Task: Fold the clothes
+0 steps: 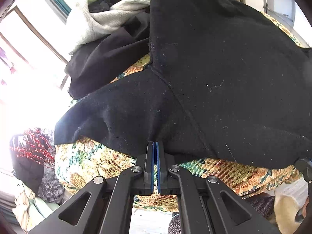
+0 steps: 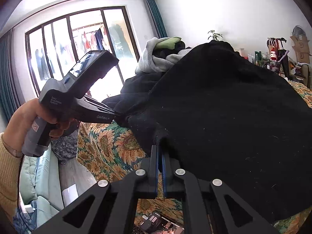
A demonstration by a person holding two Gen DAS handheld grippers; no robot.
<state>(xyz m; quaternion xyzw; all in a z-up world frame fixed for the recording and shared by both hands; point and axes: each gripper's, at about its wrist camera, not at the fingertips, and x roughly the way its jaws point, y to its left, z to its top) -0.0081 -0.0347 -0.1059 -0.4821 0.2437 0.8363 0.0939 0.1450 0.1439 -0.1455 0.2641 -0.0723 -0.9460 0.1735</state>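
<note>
A black garment [image 1: 224, 78] lies spread over a sunflower-patterned surface [image 1: 93, 161]. My left gripper [image 1: 155, 143] is shut on the garment's near edge beside a sleeve seam. In the right wrist view the same black garment [image 2: 234, 126] fills the right half. My right gripper [image 2: 159, 147] is shut on its near edge. The left gripper [image 2: 119, 116] shows there too, held in a hand at the left, its tips pinching the garment's edge. The garment is lifted a little between the two grips.
A pile of grey, green and black clothes [image 1: 109, 19] lies behind the garment, and it also shows in the right wrist view [image 2: 161, 56]. Big windows [image 2: 78, 44] are at the left. A phone [image 2: 161, 224] lies on the sunflower cloth [image 2: 109, 146]. Cluttered shelves [image 2: 278, 60] stand far right.
</note>
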